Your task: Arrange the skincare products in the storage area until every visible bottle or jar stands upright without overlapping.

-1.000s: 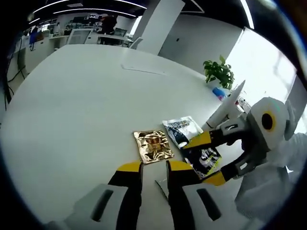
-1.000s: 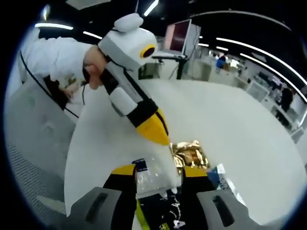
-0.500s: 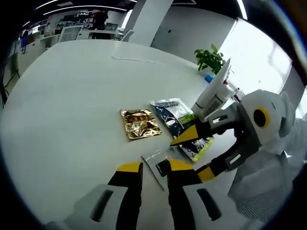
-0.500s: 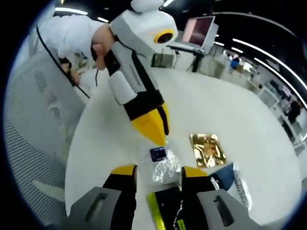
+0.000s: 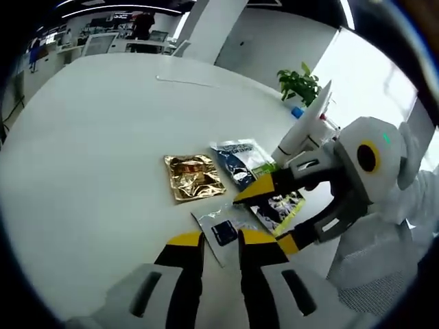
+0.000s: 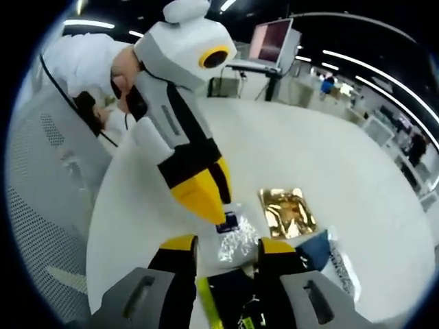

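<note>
A: On the white desk [image 5: 89, 137], near its right edge: blue-white pouch [image 5: 239, 159], gold sachet [image 5: 194, 176], clear sachet [image 5: 221, 232].

B: Left gripper [image 5: 221, 245] nearly together over clear sachet, gripping nothing. Right gripper [image 6: 223, 245] apart, straddling a dark-green packet [image 6: 226, 298].

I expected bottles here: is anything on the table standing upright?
No, the gold packet, blue-white packet and clear sachet all lie flat on the white table.
</note>
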### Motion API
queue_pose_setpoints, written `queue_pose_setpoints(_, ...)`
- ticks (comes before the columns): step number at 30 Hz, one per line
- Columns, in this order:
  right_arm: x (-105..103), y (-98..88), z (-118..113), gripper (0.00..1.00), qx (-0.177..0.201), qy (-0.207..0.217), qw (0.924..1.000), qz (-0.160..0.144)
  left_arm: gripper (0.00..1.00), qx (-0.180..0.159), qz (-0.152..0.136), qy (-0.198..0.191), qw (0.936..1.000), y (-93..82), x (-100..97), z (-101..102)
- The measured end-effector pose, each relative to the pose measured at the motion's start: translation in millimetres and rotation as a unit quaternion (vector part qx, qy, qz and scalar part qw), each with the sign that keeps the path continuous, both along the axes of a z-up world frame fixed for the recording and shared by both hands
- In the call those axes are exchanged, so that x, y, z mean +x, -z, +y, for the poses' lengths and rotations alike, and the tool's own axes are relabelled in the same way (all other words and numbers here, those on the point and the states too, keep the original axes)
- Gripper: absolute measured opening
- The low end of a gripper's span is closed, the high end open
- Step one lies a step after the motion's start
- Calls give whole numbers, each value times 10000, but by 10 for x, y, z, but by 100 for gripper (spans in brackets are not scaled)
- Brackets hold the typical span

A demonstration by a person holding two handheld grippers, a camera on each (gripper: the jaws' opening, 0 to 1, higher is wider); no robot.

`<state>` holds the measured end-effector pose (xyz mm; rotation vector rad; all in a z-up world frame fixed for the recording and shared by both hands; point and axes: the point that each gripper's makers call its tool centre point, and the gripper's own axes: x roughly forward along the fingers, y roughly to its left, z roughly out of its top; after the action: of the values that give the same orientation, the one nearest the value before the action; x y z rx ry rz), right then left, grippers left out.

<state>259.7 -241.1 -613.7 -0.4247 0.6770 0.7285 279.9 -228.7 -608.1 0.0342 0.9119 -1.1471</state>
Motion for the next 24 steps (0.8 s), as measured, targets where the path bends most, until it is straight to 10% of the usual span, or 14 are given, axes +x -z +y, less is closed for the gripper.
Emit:
queue_pose_setpoints(14, 473, -198, -180, 20, -161, 411, 9978, -493, 14, -199, -153, -648, 9976, -165, 541, -14)
queue_pose_setpoints(24, 568, 5, -257, 13, -284, 536, 9979, -243, 13, -44, -5, -660, 9978, 3, 547, -131)
